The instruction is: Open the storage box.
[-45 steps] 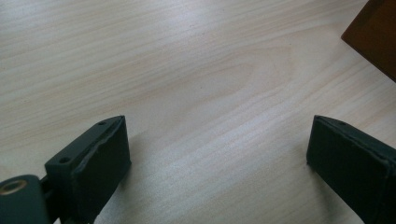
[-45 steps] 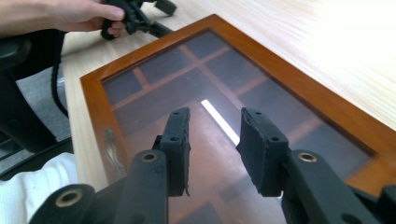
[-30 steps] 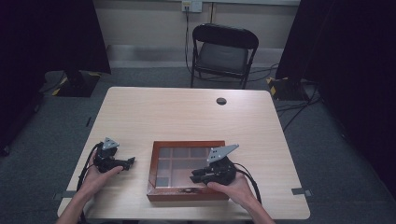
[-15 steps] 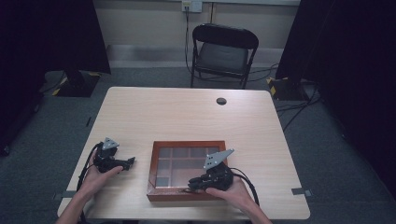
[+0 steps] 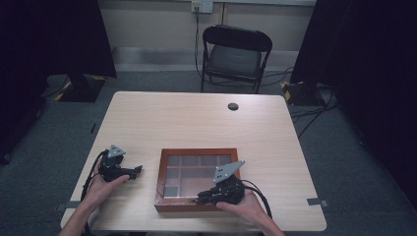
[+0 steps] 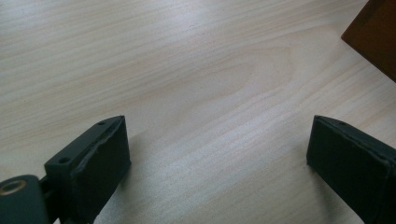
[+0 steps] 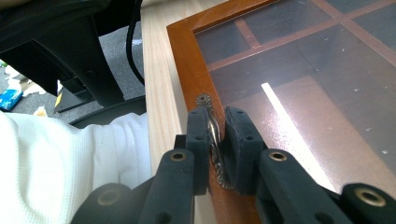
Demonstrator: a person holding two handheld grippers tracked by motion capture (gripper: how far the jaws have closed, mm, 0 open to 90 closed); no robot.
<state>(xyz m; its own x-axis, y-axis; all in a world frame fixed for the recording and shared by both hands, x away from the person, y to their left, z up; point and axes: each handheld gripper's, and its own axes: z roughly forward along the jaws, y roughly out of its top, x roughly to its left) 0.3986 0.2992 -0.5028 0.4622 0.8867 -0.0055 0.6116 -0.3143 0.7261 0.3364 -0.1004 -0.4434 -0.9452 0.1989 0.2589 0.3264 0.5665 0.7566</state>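
A brown wooden box (image 5: pixel 196 151) with a glass lid over several compartments lies near the table's front edge. My right gripper (image 5: pixel 202 199) is at the middle of the box's front rim. In the right gripper view it (image 7: pixel 217 123) is shut on a small ornate metal handle (image 7: pixel 204 100) that stands on the wooden frame (image 7: pixel 187 60) beside the glass (image 7: pixel 299 70). My left gripper (image 5: pixel 136 170) rests on the table left of the box, apart from it. Its jaws (image 6: pixel 217 140) stand wide open over bare wood, with a corner of the box (image 6: pixel 376 37) at the upper right.
The light wooden table (image 5: pixel 196 123) has a dark round grommet (image 5: pixel 233 106) near its far edge. A black folding chair (image 5: pixel 236 49) stands behind the table. A white sleeve (image 7: pixel 60 163) shows below the table's front edge.
My right gripper has slid toward the box's front rim and a little left, and now sits on the lid's metal handle. The left gripper has stayed put.
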